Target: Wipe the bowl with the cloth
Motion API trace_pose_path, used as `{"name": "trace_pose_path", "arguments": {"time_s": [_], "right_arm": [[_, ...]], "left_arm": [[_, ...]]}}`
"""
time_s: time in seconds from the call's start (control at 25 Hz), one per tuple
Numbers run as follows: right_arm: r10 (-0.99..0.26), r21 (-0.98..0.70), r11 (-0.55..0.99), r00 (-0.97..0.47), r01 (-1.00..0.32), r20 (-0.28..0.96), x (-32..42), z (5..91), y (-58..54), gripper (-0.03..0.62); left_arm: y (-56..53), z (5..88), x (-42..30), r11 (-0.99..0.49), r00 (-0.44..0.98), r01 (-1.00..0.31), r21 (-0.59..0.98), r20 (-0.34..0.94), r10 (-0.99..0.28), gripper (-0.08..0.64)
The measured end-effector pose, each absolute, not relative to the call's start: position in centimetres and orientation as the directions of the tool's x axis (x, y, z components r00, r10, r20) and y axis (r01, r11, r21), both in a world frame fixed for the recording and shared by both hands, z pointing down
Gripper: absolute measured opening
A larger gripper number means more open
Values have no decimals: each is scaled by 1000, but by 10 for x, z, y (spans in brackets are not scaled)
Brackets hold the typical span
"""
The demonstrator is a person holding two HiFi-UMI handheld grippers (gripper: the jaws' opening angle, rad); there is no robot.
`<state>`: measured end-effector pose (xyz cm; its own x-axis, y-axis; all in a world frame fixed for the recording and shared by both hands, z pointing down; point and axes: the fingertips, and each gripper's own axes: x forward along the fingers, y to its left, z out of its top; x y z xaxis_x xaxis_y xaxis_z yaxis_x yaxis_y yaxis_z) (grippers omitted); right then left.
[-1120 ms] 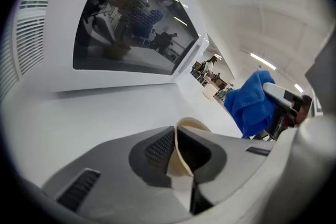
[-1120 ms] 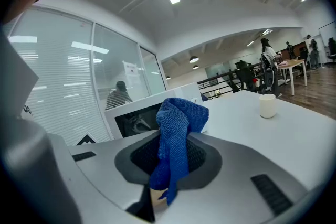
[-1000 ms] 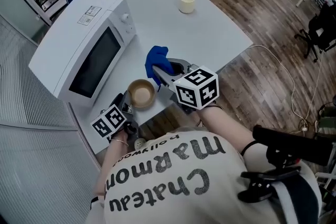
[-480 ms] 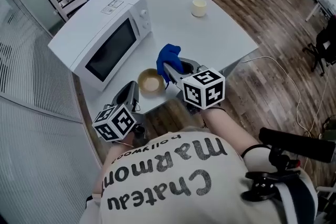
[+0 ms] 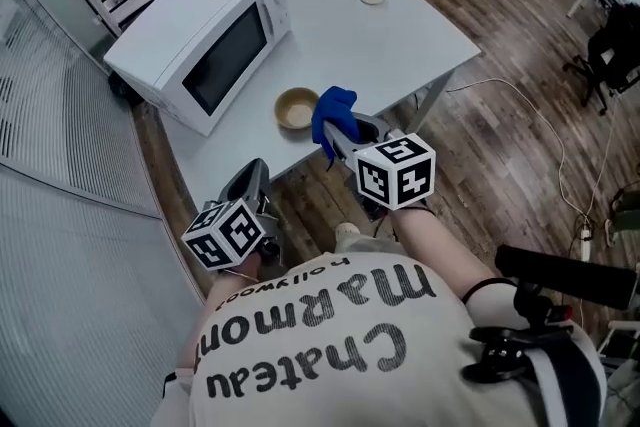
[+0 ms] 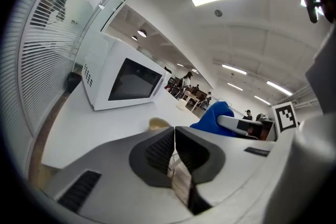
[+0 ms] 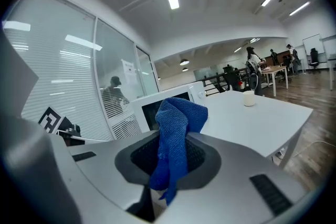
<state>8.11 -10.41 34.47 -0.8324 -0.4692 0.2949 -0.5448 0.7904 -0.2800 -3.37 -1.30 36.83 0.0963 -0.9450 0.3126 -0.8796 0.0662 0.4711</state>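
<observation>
Bowl (image 5: 297, 108) sits unheld near the table's (image 5: 420, 35) front edge. The right gripper (image 5: 338, 133) pinches the cloth (image 5: 333, 105) (left gripper (image 5: 253, 180) clenched, empty), so wiping looks either pending or finished.

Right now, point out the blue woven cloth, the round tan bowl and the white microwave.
blue woven cloth (image 7: 179, 115), right gripper view, upper fold.
round tan bowl (image 5: 297, 108), head view, inner floor.
white microwave (image 5: 185, 15), head view, top panel.
</observation>
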Motion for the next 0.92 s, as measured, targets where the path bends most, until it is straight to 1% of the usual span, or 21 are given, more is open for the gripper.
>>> {"name": "trace_pose_path", "arguments": {"time_s": [0.2, 0.44, 0.92], "right_arm": [[-484, -254, 782, -811, -569, 329, 87, 352, -54, 61], [-515, -221, 771, -789, -597, 335, 101, 348, -17, 61], [-561, -241, 719, -749, -652, 352, 117, 357, 4, 61]], "left_arm": [[28, 375, -26, 38, 135, -874, 484, 318, -938, -3], [58, 375, -19, 13, 157, -876, 482, 312, -937, -3], [77, 379, -11, -45, 213, -879, 474, 308, -927, -3]]}}
